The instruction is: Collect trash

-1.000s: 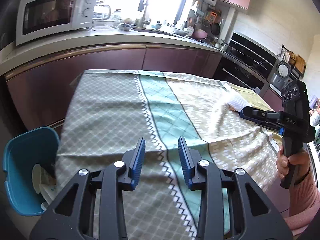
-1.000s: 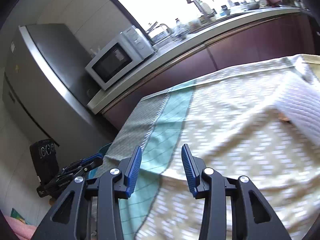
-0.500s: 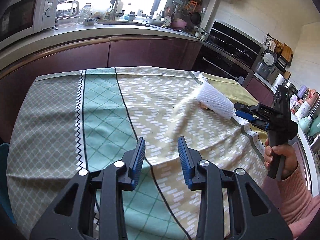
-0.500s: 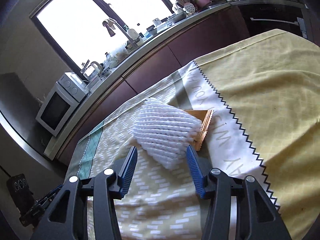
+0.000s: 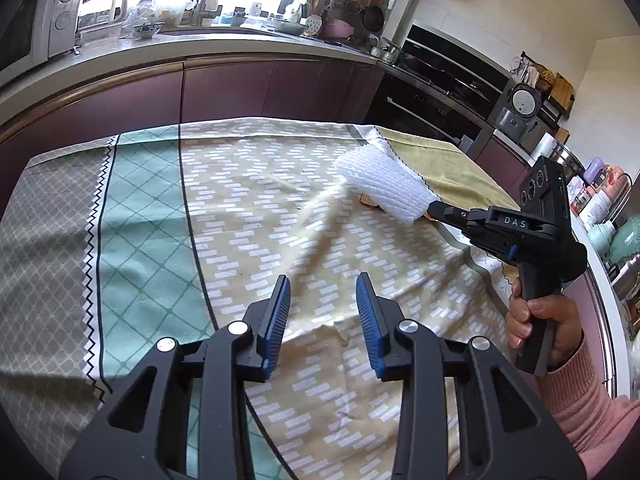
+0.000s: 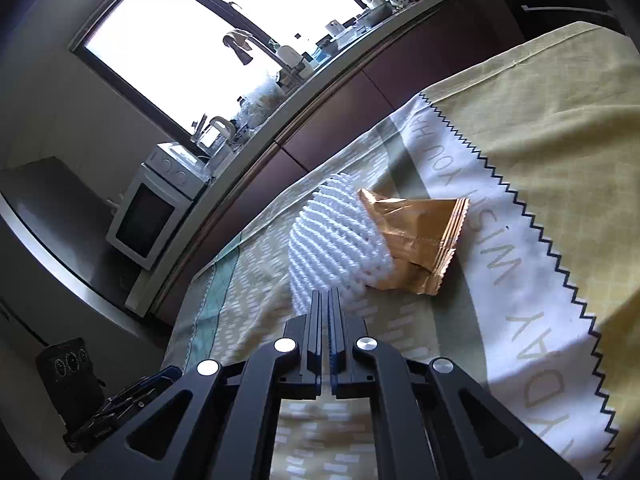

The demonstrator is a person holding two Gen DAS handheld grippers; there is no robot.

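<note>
A white foam net sleeve (image 6: 336, 232) lies on the patterned tablecloth (image 6: 540, 128), partly over a gold-brown snack wrapper (image 6: 424, 248). My right gripper (image 6: 325, 296) is shut, its jaws pinching the near edge of the foam sleeve. In the left wrist view the sleeve (image 5: 380, 184) lies at the far right of the table, with the right gripper (image 5: 434, 210) at its near end and the wrapper mostly hidden beneath. My left gripper (image 5: 323, 304) is open and empty above the cloth's front middle.
A kitchen counter (image 5: 168, 48) with a microwave (image 6: 148, 220), kettle and sink runs behind the table. An oven and shelves with bottles stand at the right (image 5: 592, 200). The table's right edge (image 5: 600, 300) is near my right hand.
My right gripper moved in onto the foam sleeve and closed on its near edge. The left gripper swung a little further right and stayed open.
</note>
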